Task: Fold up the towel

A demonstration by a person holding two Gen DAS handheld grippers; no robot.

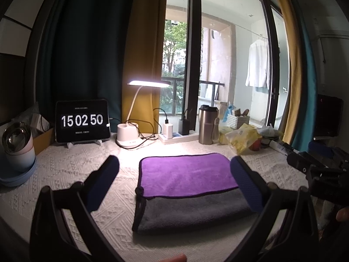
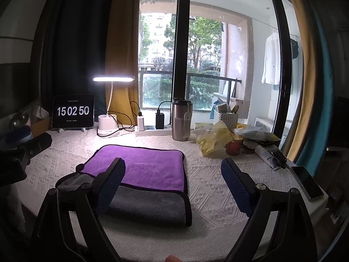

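A purple and grey towel (image 1: 187, 174) lies folded on the white textured table cover (image 1: 65, 170). A purple layer lies over the far part and a grey strip shows at the near edge. My left gripper (image 1: 174, 163) is open and empty above the towel, its blue-padded fingers on either side. In the right wrist view the towel (image 2: 144, 170) lies left of centre. My right gripper (image 2: 173, 168) is open and empty, its left finger (image 2: 111, 185) over the towel and its right finger over the bare cover. The right gripper's body shows in the left wrist view (image 1: 316, 170).
At the back stand a tablet clock (image 1: 82, 121), a lit desk lamp (image 1: 128, 135), a power strip with chargers (image 1: 174, 134), a steel tumbler (image 1: 207, 124), yellow bags (image 1: 242, 137) and a white basket. A cup on blue plates (image 1: 18, 150) sits left. A phone (image 2: 307, 181) lies right.
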